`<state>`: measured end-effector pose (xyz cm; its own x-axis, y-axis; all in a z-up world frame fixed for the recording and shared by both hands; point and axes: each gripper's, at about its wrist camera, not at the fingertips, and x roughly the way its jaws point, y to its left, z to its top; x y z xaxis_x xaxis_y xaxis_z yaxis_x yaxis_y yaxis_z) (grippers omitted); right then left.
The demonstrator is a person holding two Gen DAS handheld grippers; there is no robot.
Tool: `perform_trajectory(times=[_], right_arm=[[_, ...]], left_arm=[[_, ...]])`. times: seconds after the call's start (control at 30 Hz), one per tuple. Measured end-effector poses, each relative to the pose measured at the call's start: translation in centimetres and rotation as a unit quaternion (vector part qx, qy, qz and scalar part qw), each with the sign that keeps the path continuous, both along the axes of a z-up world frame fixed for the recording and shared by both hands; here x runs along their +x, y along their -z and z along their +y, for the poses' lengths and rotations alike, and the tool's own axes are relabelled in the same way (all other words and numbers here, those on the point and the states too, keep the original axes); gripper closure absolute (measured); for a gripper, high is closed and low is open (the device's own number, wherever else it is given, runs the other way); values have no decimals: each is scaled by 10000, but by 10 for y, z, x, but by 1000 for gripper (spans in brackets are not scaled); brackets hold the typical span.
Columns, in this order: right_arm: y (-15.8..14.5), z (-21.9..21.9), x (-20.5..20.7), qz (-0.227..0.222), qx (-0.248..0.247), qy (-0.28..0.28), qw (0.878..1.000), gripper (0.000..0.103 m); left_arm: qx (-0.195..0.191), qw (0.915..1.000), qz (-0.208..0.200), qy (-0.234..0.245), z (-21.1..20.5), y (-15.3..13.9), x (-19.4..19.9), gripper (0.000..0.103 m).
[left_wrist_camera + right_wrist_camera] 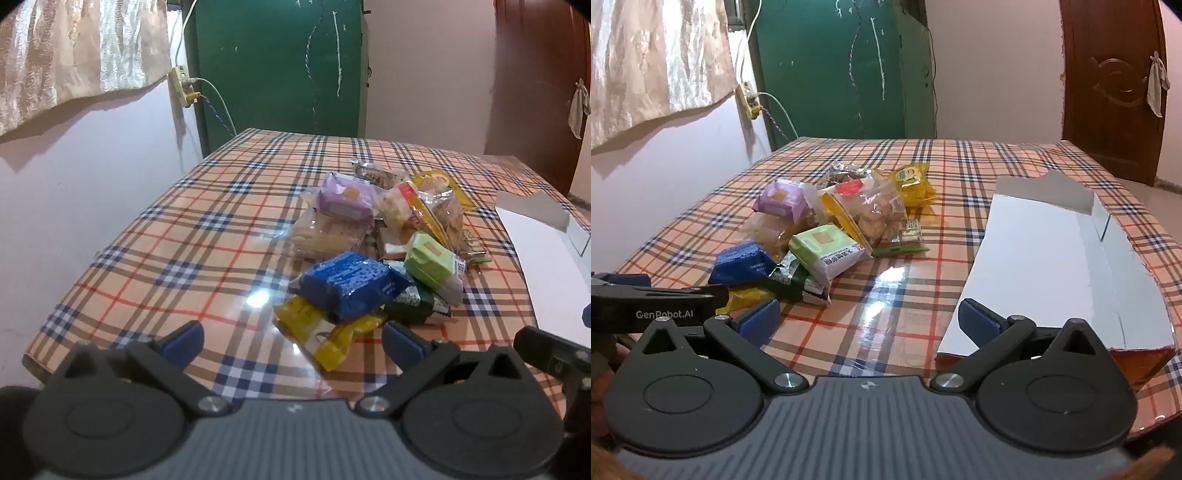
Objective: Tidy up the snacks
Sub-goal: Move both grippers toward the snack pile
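"GenRobot.AI" stands in pale letters on the black side of the left tool (657,295), seen in the right wrist view. The green packet (827,251) carries dark print on its white end, too small to read. Nothing else is legible.

Home interior, likely a living/dining rm. Shown by: table (960,162) covered w/ plaid oilcloth, patterned curtain (657,55) hung over lilac-painted wall (92,155), wall socket (181,83) w/ cords plugged in, carved brown wooden door (1108,92) w/ cloth (1158,83) hung on it, scuffed green panel (277,62) stood behind table.
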<state>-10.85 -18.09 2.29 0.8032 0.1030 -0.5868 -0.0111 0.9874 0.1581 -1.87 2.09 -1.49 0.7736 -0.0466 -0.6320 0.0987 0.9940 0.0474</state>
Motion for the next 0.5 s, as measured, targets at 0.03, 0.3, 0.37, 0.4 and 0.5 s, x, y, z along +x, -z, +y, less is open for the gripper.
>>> perform_trajectory(times=[0.03,0.3,0.37,0.4,0.5], right_arm=[[0,0,2,5,-2,-8,10000,0],[5,7,4,9,17,34,10000,0],[6,6,6,27,30,27,10000,0],[7,4,8,38,36,31,10000,0],[5,3,6,48,42,37,10000,0]], left_arm=[[-12,10000,10,1,0,0,1,2],[-41,10000,2,-19,1,0,5,2],[-61,10000,3,-34,2,1,6,2],[-65,10000,4,-44,2,1,7,2],[-89,9999,-9,-60,2,1,9,2]])
